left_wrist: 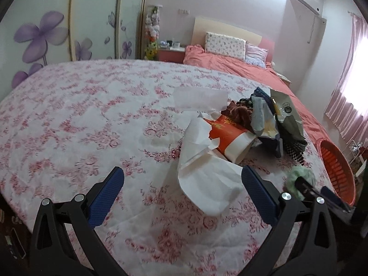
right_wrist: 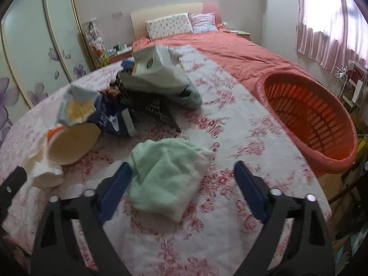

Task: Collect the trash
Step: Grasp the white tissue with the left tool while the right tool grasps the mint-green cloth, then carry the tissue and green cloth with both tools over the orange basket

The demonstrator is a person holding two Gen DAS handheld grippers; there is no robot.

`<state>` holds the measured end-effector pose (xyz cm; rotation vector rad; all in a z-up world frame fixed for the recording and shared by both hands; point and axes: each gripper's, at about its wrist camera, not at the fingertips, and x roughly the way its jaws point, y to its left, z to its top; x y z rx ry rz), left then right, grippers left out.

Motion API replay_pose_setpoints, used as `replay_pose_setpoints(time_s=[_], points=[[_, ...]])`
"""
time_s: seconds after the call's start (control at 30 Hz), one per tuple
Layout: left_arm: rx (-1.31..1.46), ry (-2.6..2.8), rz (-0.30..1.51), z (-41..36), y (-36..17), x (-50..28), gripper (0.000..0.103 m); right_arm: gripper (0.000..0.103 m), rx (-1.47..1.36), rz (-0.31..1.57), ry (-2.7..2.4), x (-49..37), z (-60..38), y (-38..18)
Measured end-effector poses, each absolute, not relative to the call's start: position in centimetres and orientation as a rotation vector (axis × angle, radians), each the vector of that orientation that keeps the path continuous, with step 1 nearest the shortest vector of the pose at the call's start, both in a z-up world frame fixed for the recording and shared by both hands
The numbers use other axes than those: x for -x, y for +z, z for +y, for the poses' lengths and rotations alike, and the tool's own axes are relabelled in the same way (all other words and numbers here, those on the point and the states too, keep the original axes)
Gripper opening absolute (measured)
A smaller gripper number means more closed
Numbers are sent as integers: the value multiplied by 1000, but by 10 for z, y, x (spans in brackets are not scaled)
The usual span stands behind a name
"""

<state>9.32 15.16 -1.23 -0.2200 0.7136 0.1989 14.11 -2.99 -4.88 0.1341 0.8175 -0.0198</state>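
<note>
Two claws are hanging over the quilt (left_wrist: 69,119). Left claw (left_wrist: 182,185) is gaping wide, white paper (left_wrist: 204,184) lying between its fingers, untouched. Right claw (right_wrist: 182,177) is standing open around the green cloth (right_wrist: 165,172), left pad (right_wrist: 116,192) just beside it. Basket (right_wrist: 340,158) is sitting nearby.

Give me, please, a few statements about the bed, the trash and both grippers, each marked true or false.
1. The orange basket is full of trash. False: it looks empty.
2. The pale green cloth lies between the open right gripper fingers. True.
3. The left gripper is clamped on the paper cup. False: it is open, with white paper lying between its fingers.
4. The paper cup lies on its side on the floral quilt. True.
</note>
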Motion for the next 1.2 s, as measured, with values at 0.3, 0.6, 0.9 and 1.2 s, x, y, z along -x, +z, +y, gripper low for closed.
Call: replay_pose_setpoints(time_s=[0.3,0.6,0.9,1.2], points=[[287,150,752,159,-23,-112,101,11,-81,804,22,-131,-29,-49],[329,99,820,157,-39,-121,89,8,-77,799,21,-125,-38,-46],[315,48,796,158,-34,-113,55,8,-80,789,22,-121,-41,-42],[286,32,764,163,-30,-111,40,7,-80,765,13,-115,-47,-35]])
